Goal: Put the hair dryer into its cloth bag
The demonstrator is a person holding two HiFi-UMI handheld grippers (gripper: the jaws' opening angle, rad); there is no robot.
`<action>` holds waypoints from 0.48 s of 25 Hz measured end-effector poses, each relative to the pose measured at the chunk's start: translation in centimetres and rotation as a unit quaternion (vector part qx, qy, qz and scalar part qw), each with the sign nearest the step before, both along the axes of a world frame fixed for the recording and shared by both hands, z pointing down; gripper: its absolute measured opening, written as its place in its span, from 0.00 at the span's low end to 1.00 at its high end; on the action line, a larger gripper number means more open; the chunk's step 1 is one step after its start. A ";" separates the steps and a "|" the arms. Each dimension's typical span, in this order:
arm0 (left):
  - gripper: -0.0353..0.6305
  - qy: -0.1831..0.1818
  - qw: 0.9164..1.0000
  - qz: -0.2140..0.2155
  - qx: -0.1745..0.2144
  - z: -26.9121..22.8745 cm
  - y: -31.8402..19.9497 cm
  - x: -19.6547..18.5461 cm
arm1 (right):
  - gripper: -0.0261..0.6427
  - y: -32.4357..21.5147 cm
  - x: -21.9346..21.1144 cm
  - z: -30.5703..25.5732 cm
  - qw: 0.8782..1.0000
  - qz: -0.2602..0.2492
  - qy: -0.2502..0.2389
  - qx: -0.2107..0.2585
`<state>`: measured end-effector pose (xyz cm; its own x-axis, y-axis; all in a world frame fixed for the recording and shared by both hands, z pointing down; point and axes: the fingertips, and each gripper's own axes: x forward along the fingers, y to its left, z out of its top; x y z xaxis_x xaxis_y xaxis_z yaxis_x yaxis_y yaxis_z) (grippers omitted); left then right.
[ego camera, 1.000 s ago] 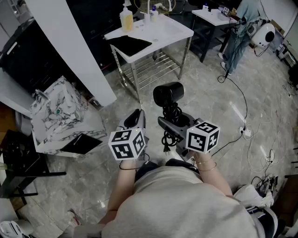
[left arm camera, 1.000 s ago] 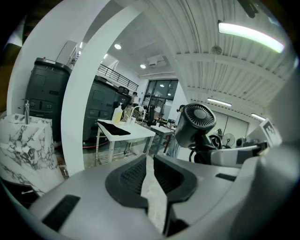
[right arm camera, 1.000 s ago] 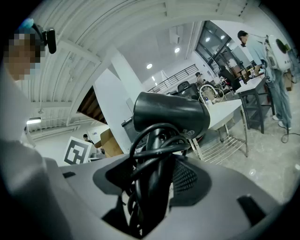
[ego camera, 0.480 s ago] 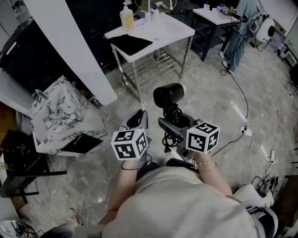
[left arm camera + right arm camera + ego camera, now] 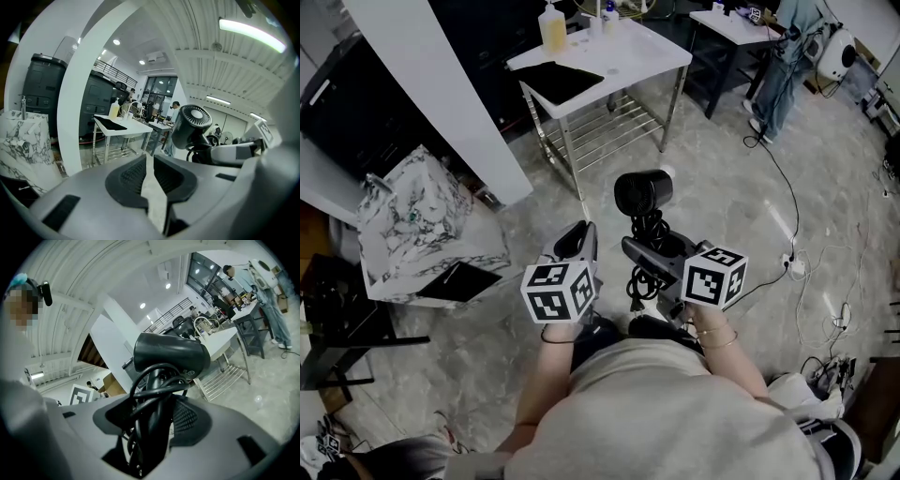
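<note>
A black hair dryer [image 5: 642, 194] stands upright above the floor, its cord coiled round the handle. My right gripper [image 5: 649, 255] is shut on that handle and cord; in the right gripper view the dryer [image 5: 171, 357] fills the space between the pads of the right gripper [image 5: 157, 413]. My left gripper [image 5: 577, 239] hovers beside it at the left, jaws a narrow gap apart and nothing between them. The left gripper view shows the left gripper [image 5: 149, 161] with the dryer [image 5: 192, 124] at its right. A flat black cloth [image 5: 558, 82], possibly the bag, lies on the white table [image 5: 623, 58].
A yellow bottle [image 5: 552, 26] stands at the table's back. A marble-patterned box [image 5: 417, 225] and a dark flat item [image 5: 457, 281] sit at the left, behind a white pillar [image 5: 441, 94]. Cables [image 5: 797, 267] run across the floor at the right; a person in jeans [image 5: 783, 66] stands far right.
The head view has shifted a little, so the table sits higher in the picture. My left gripper has edged slightly. The right gripper still holds the dryer the same way.
</note>
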<state>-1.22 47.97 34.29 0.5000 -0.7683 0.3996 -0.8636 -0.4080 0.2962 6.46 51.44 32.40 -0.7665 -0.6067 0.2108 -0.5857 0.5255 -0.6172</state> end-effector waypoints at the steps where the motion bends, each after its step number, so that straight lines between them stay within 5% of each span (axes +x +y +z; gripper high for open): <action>1: 0.13 0.000 1.000 -0.001 0.000 0.1 0.1 0.4 | 0.40 0.0 0.4 0.1 1.000 0.000 0.003 -0.001; 12: 0.13 -0.010 1.000 -0.009 -0.012 1.8 0.4 2.6 | 0.40 0.3 2.5 2.2 1.000 -0.008 0.001 -0.019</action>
